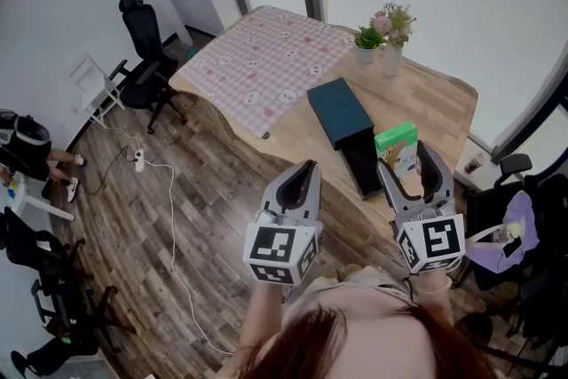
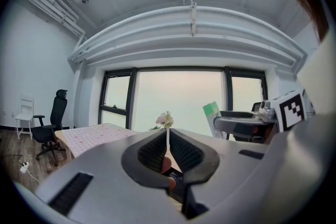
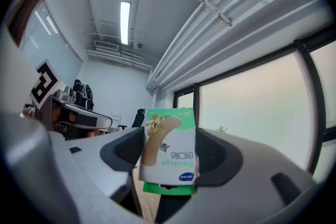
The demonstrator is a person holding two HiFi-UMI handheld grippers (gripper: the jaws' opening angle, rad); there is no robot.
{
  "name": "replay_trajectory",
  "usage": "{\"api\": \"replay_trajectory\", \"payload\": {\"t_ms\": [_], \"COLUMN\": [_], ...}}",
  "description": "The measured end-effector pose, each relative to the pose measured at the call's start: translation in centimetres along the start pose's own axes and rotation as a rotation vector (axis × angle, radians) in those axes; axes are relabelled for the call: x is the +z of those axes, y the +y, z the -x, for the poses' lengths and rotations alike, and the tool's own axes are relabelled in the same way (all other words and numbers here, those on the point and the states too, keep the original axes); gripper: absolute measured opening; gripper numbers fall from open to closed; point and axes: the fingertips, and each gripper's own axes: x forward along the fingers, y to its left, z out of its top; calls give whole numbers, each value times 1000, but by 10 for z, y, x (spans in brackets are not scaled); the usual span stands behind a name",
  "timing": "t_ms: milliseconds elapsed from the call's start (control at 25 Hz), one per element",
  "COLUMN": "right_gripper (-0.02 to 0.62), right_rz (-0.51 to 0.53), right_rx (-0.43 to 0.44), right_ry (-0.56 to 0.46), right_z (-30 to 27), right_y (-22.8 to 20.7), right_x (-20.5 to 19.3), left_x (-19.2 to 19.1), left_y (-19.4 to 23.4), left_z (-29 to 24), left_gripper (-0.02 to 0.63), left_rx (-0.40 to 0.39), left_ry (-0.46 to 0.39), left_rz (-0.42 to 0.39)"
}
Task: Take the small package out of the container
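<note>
The small package is a green and white box with a picture of a bandage on it. My right gripper has it squeezed tight between both jaws and holds it up in the air. From the head view it is out of the dark container and shows just to the right of it. A blue-green lid sits at the container's far end. My left gripper has its jaws pressed together with nothing in them. The container stands on a wooden table with a pink cloth and some flowers.
</note>
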Motion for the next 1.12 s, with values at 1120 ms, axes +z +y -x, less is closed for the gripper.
{"api": "replay_trajectory", "payload": {"t_ms": [1120], "right_gripper": [304], "right_rz": [-37], "right_rx": [70], "right_ry": [46], "right_z": [8], "right_y": [-13], "right_x": [-15], "left_x": [-5], "left_y": [-32], "left_z": [-14], "left_gripper": [20], "left_rx": [8], "left_ry": [20], "left_rz": [11]}}
